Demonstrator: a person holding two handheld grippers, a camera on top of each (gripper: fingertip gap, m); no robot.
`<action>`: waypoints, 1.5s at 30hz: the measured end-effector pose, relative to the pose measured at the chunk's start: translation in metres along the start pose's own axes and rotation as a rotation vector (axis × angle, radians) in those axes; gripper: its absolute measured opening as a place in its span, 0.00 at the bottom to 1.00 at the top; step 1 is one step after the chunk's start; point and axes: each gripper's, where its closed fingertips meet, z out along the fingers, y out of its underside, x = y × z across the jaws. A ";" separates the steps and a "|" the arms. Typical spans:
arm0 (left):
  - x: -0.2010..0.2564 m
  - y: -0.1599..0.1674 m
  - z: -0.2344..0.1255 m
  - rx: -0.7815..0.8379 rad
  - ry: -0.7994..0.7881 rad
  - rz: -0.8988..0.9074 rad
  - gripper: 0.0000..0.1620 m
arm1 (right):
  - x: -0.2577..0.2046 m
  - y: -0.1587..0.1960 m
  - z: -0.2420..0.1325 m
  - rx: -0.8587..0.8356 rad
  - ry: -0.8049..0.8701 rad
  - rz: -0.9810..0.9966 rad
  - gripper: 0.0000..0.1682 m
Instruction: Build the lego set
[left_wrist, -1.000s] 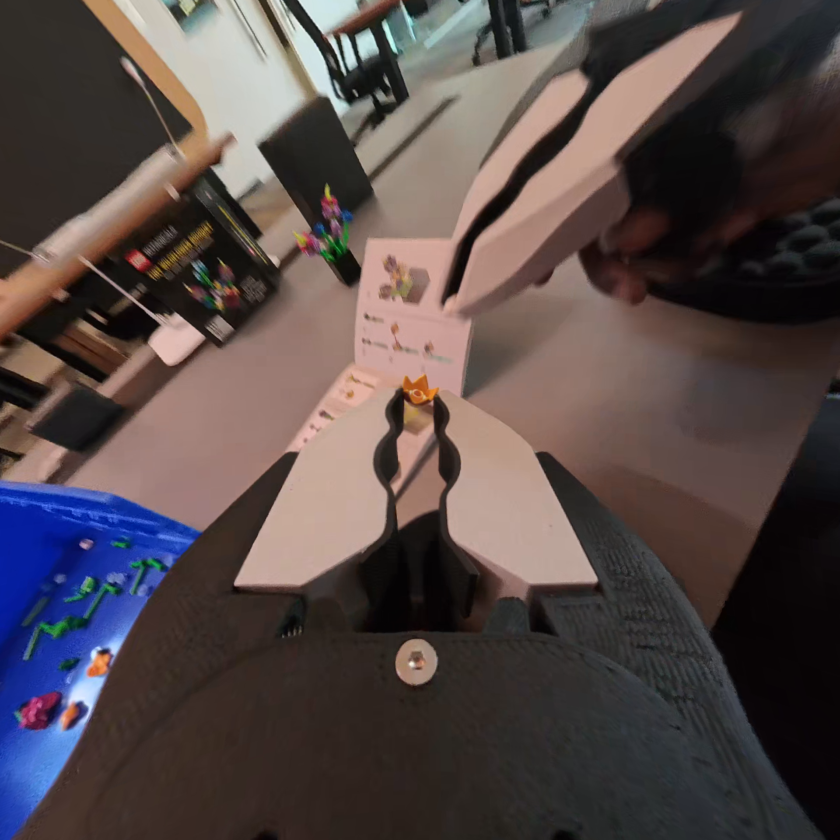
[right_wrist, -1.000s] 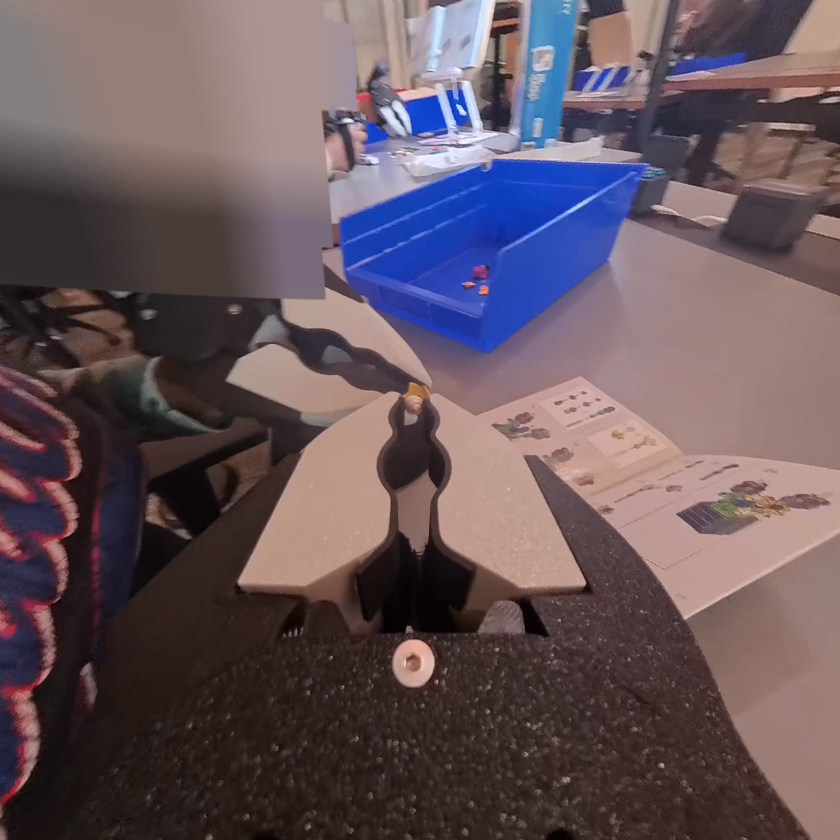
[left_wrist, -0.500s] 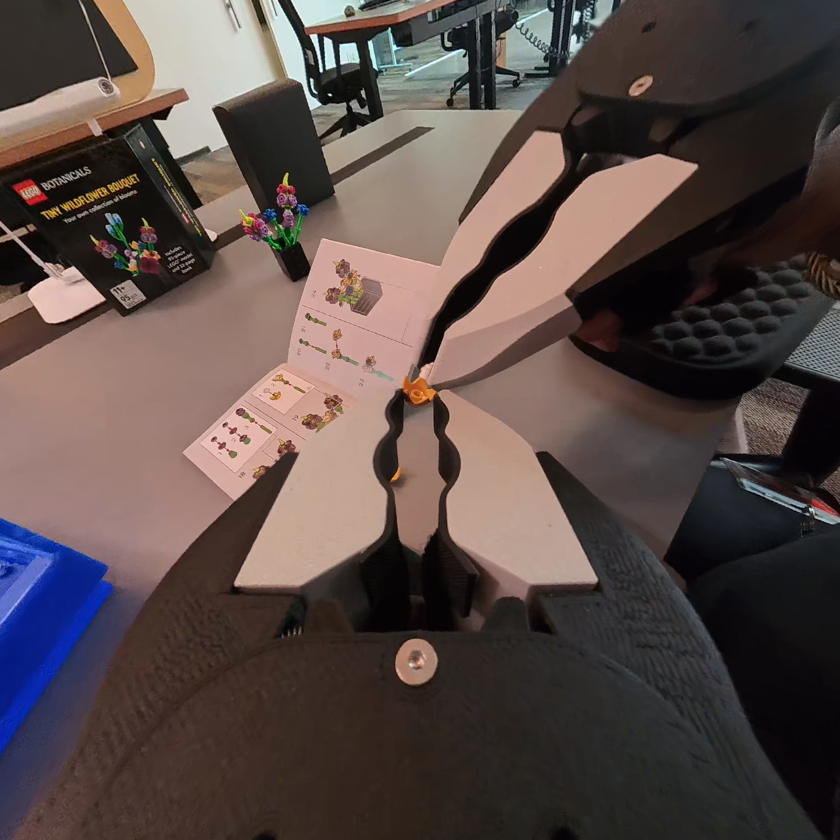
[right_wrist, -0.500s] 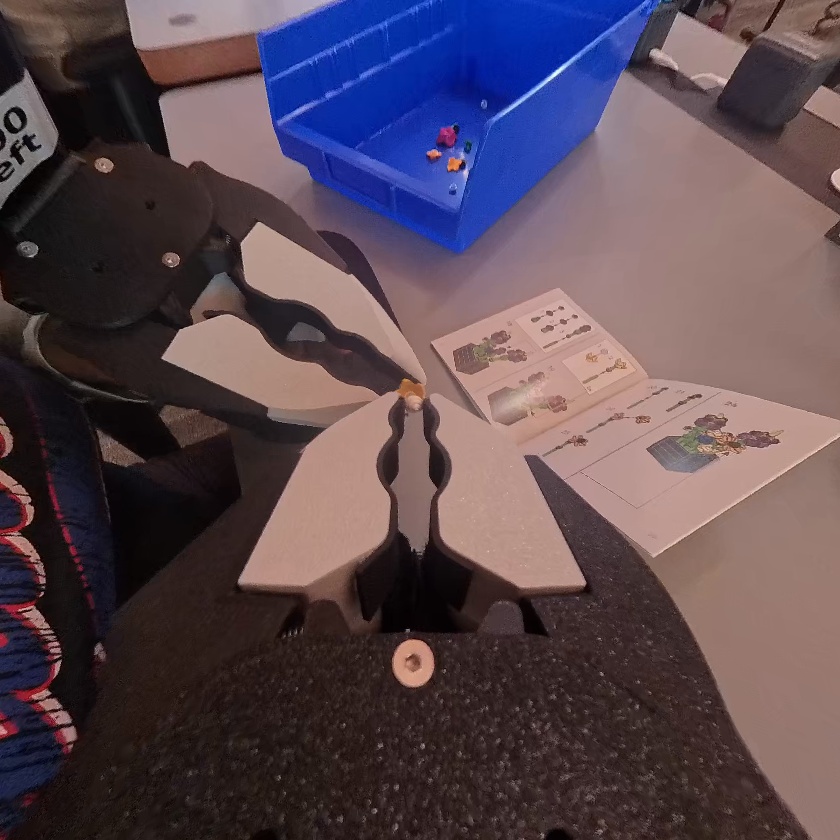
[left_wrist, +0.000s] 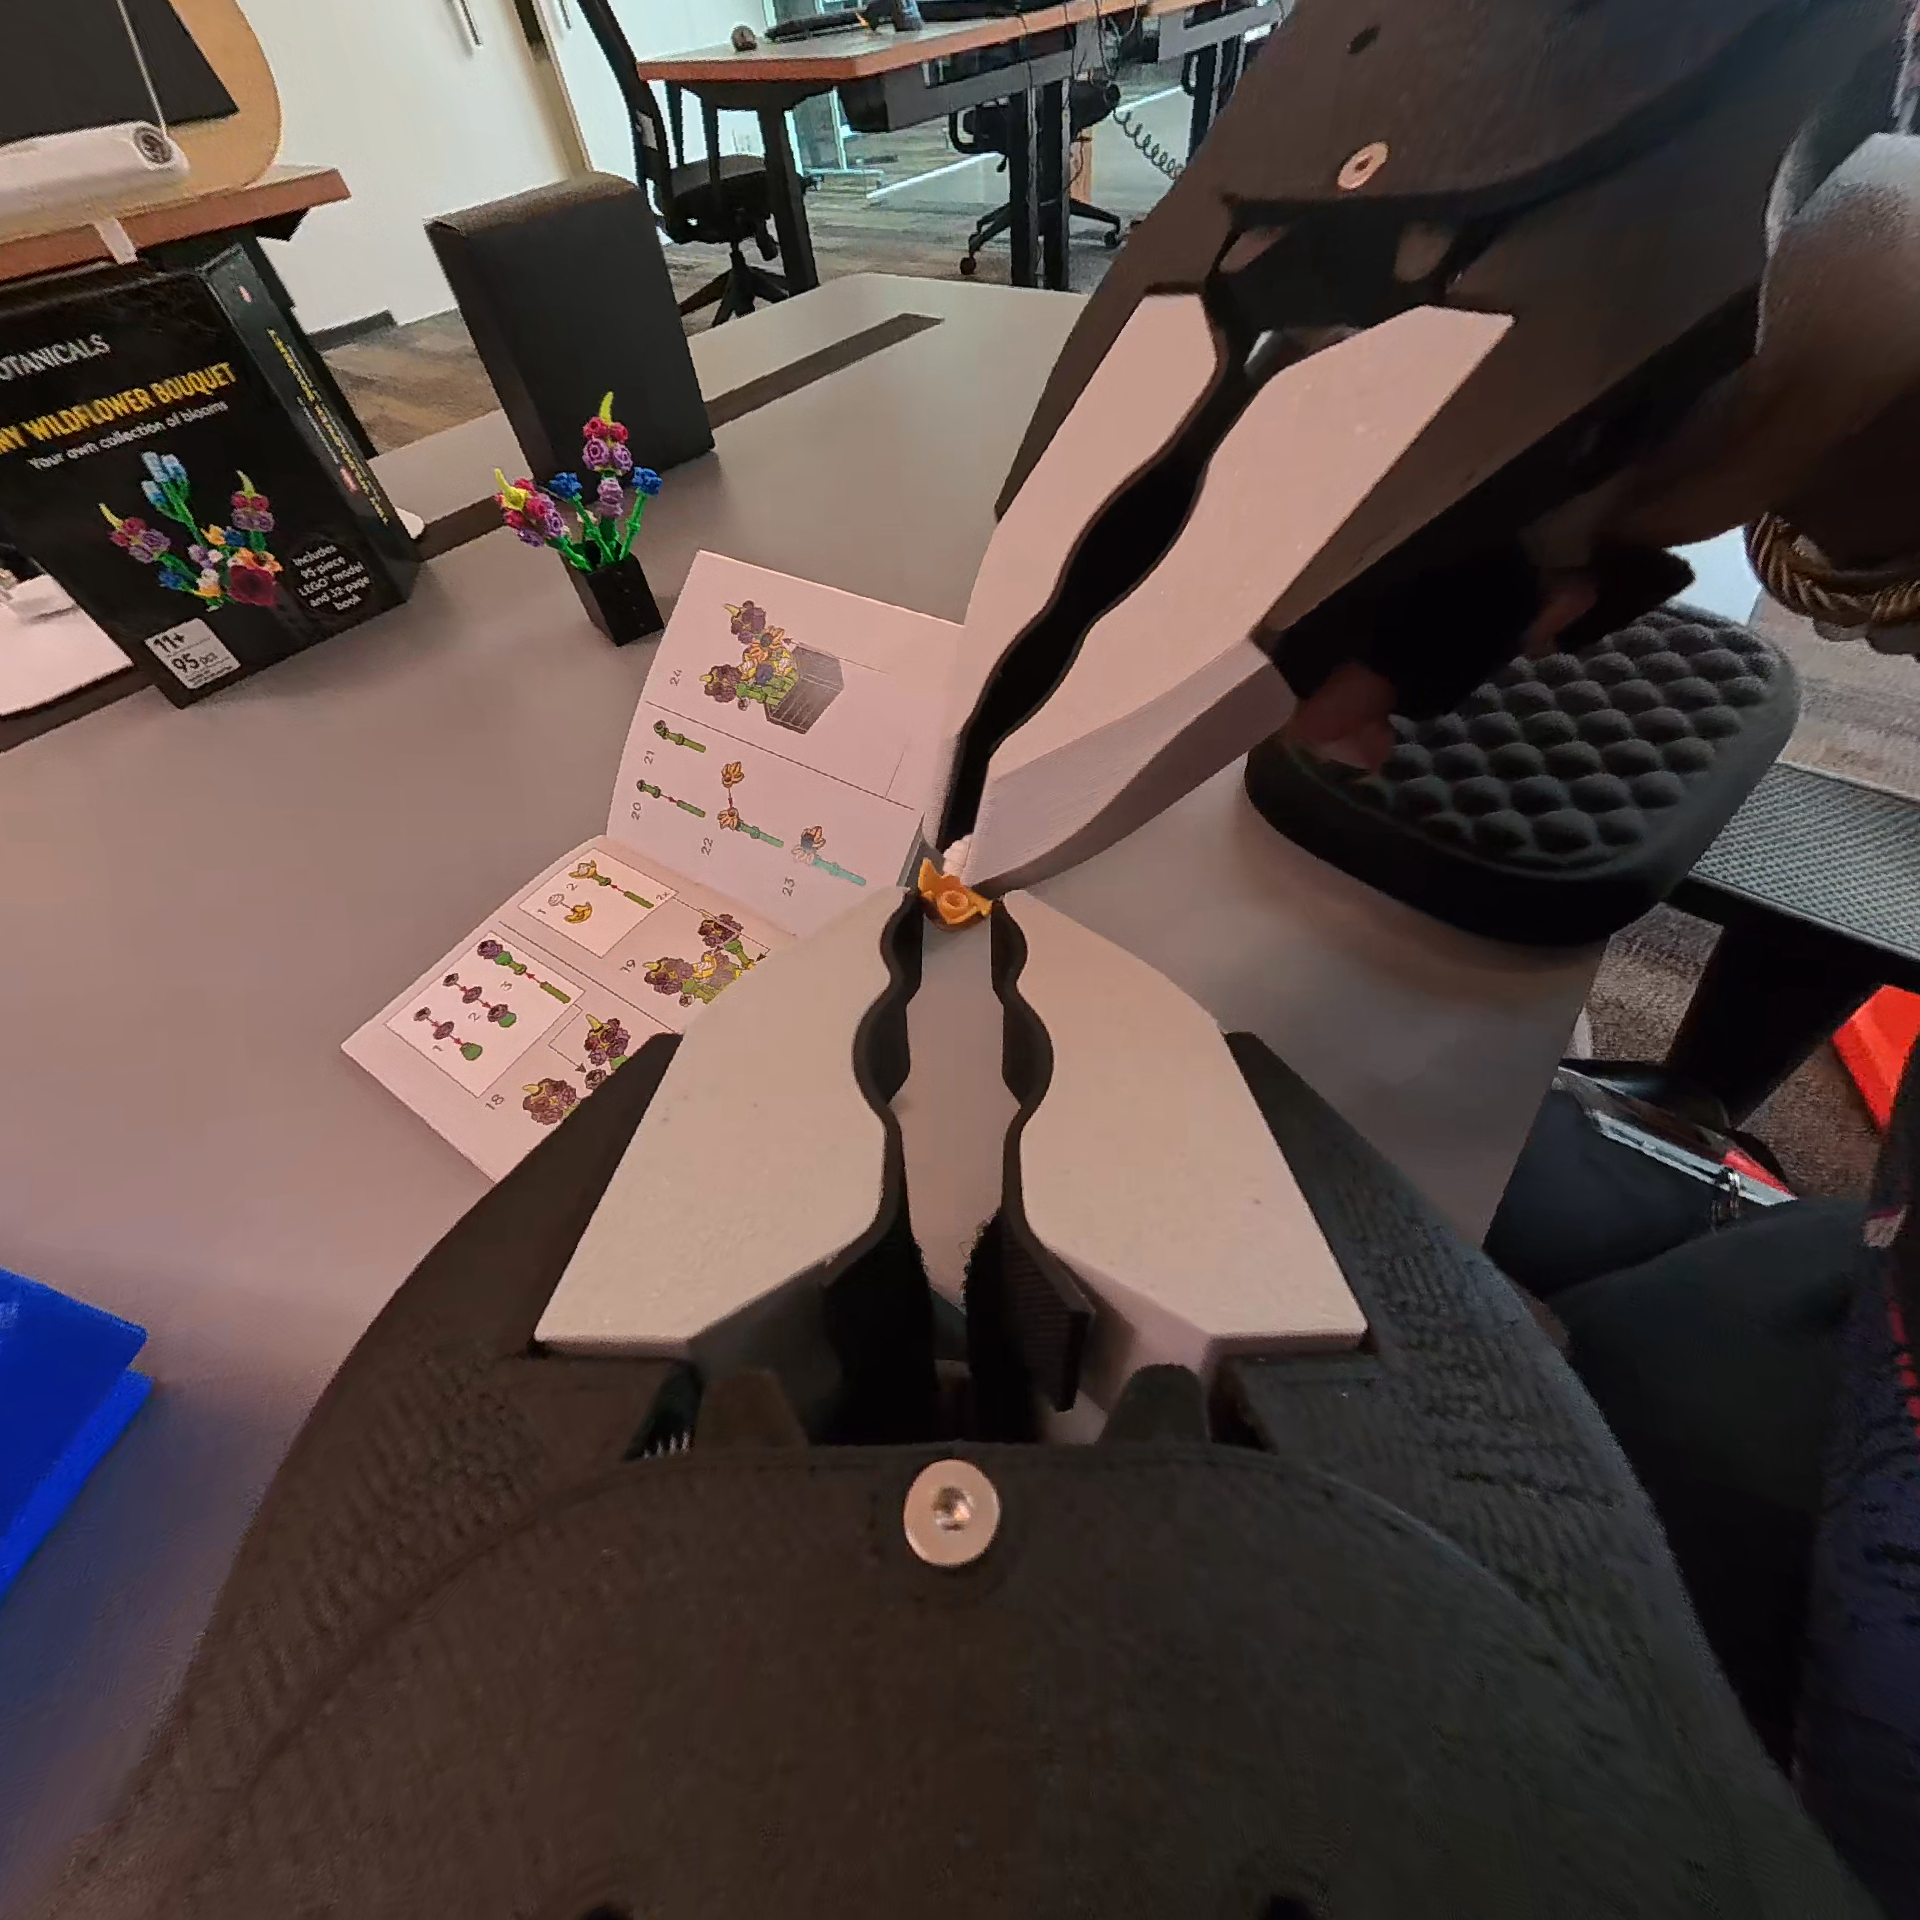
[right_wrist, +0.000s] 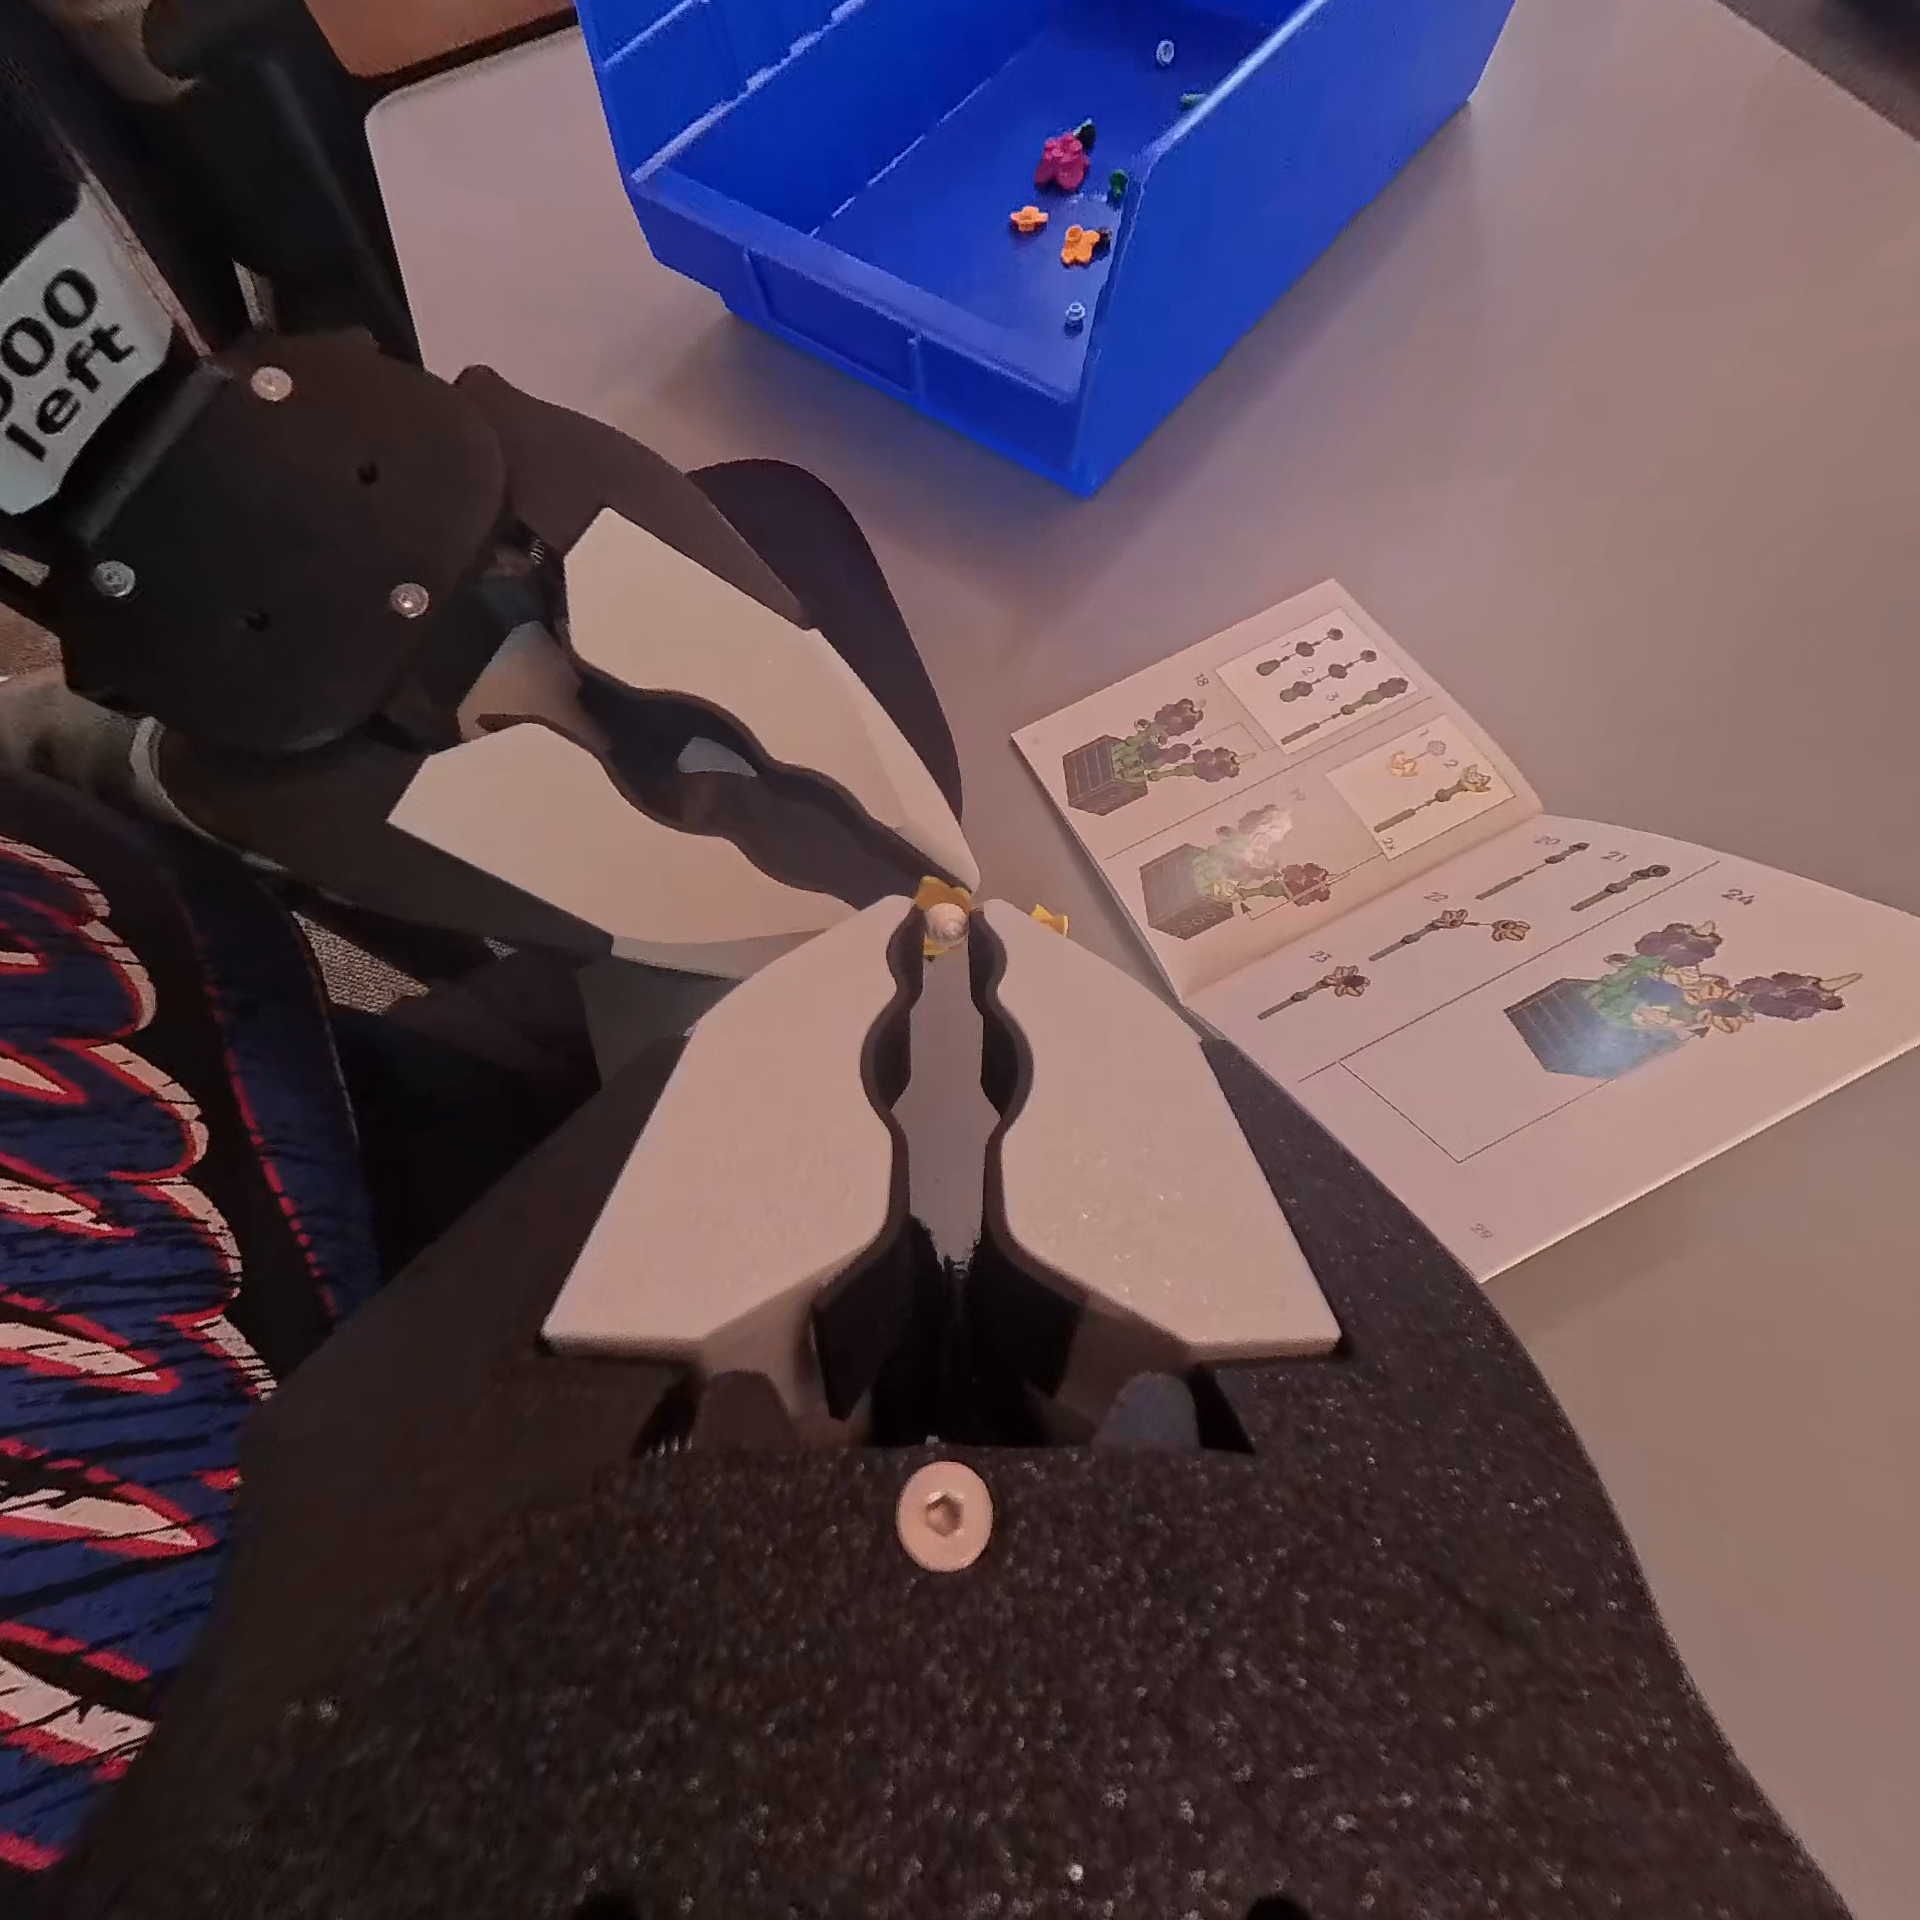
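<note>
Both grippers have closed the gap between their tips since the earlier frames, where the right gripper (left_wrist: 961, 862) hung above and apart from the left gripper (left_wrist: 954, 906); the two tips now meet nose to nose above the grey table (left_wrist: 260, 831). Left jaws are drawn nearly together and pinch a small orange flower piece (left_wrist: 952, 902) at their very tip. Right jaws, likewise narrowed, pinch a tiny white round stud (right_wrist: 945, 920) at their tip; in the right wrist view this stud sits directly against the yellow-orange petals held across from it. Whether the stud is already seated in the flower or only touching it cannot be told.

A second small yellow piece (right_wrist: 1047, 920) shows just right of the right jaws; whether it lies on the table or belongs to the held flower is unclear. Beyond and right of the right jaws lies the open instruction booklet (right_wrist: 1455, 935); farther ahead stands the blue bin (right_wrist: 1195, 343) with loose pieces. Beyond and left of the left jaws stand a finished flower model (left_wrist: 592, 520) and the set box (left_wrist: 187, 488).

Judgement: the stage has passed from approach to mating; a short, aligned press along the stud's axis seems called for, and any sideways slip could flick either piece out.
</note>
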 end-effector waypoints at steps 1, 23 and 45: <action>0.000 0.000 0.000 0.003 0.003 -0.006 0.08 | -0.001 -0.001 0.000 0.002 0.001 -0.004 0.05; 0.001 -0.015 -0.013 0.121 0.217 -0.296 0.08 | -0.015 -0.013 -0.017 0.306 -0.080 -0.231 0.01; 0.010 -0.013 -0.013 0.088 0.241 -0.219 0.08 | -0.019 -0.008 -0.016 0.327 -0.182 -0.160 0.02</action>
